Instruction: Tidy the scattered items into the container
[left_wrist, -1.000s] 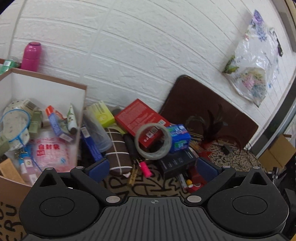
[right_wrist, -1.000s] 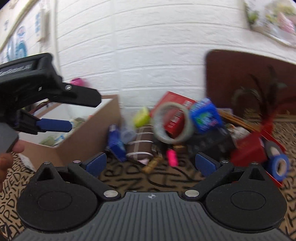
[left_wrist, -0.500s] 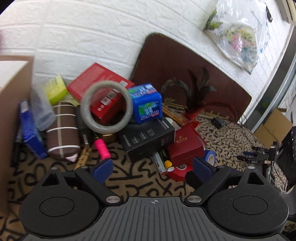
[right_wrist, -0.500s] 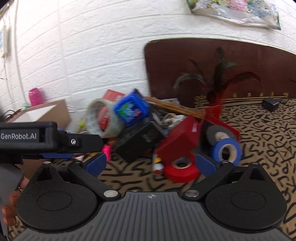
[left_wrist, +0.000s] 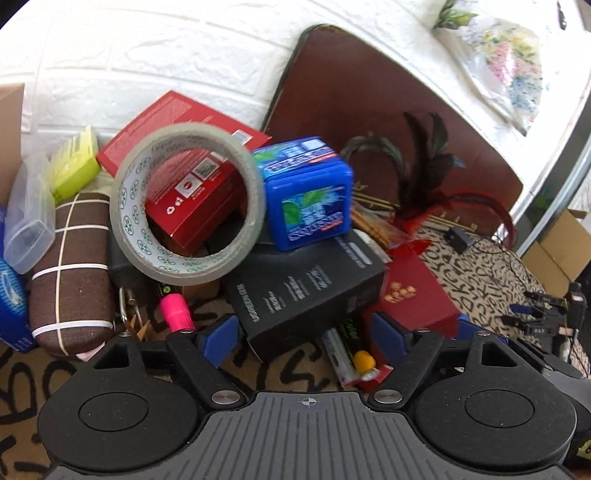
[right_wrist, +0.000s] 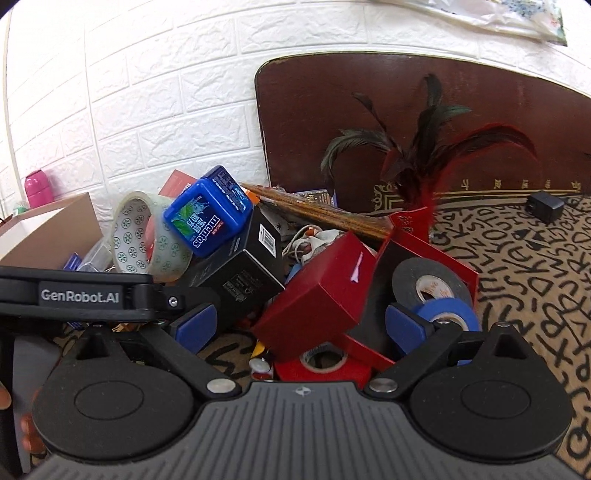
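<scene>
My left gripper (left_wrist: 303, 336) hangs low over the pile with its jaws closing. The near corner of a black box (left_wrist: 306, 291) lies between the blue pads, which do not press on it. A blue mint tin (left_wrist: 306, 192) rests on that box, and a clear tape roll (left_wrist: 188, 206) leans beside it. My right gripper (right_wrist: 299, 328) is open, with a small red box (right_wrist: 317, 295) just ahead between its fingers. A red tape roll (right_wrist: 325, 365) lies under it. The cardboard container (right_wrist: 48, 236) stands at the far left.
A brown checked pouch (left_wrist: 70, 266), a pink marker (left_wrist: 175, 308), a flat red carton (left_wrist: 184, 125) and a clear case (left_wrist: 27, 214) crowd the left. Blue (right_wrist: 443, 314) and black tape rolls (right_wrist: 428, 284) sit in a red tray. Feathers (right_wrist: 424, 147) and a brown board stand behind.
Both views have swung right from the cardboard container and dropped closer to the pile. The left jaws have narrowed. The left gripper's housing now shows at the left of the right wrist view.
</scene>
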